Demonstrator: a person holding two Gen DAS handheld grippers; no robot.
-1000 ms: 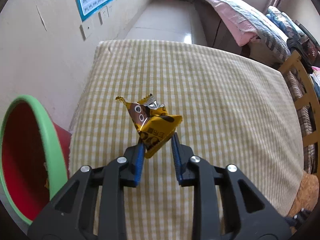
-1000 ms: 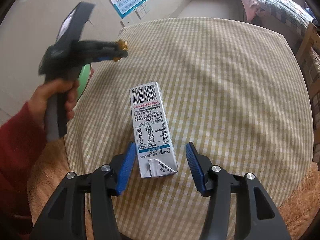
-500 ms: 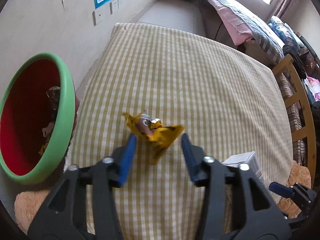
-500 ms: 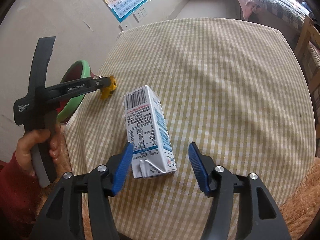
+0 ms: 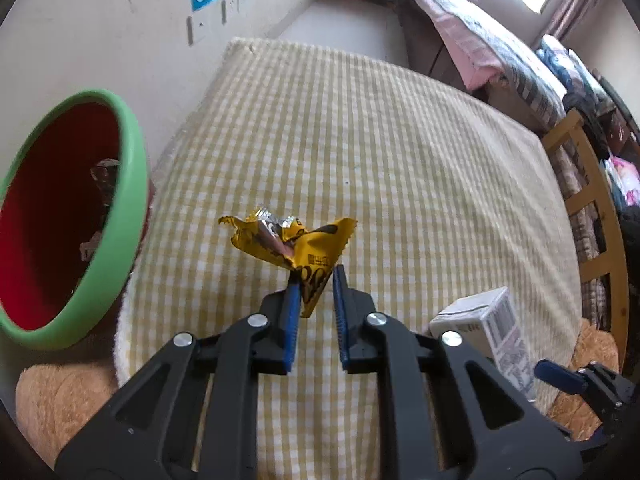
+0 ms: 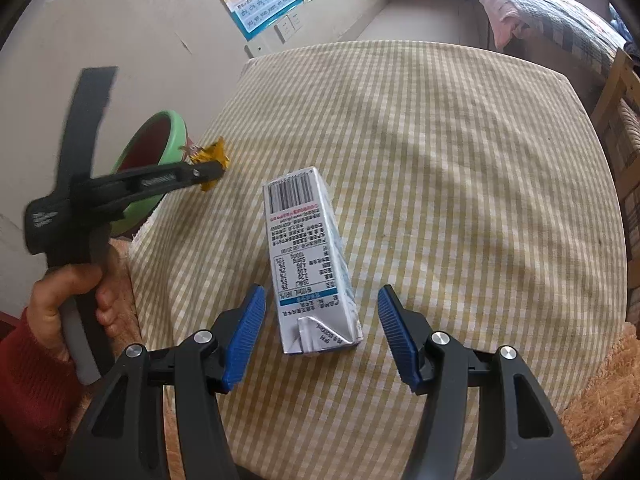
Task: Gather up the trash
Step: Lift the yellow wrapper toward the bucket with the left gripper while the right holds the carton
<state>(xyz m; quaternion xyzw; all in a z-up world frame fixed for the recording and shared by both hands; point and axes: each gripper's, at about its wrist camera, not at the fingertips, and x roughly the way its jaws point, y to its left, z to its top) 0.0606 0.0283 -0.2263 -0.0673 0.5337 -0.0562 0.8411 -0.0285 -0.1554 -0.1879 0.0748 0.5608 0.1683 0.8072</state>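
The left gripper (image 5: 313, 280) has just been closing and pinches only the yellow wrapper's (image 5: 294, 236) bottom tip, near the bin (image 5: 132, 184) on the left. It could slip onto the counter (image 5: 400, 152). The right gripper (image 6: 321, 302) is apart around the carton (image 6: 308, 256).

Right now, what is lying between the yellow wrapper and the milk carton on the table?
Nothing: in the right wrist view, only bare checked tablecloth separates the yellow wrapper and the milk carton.
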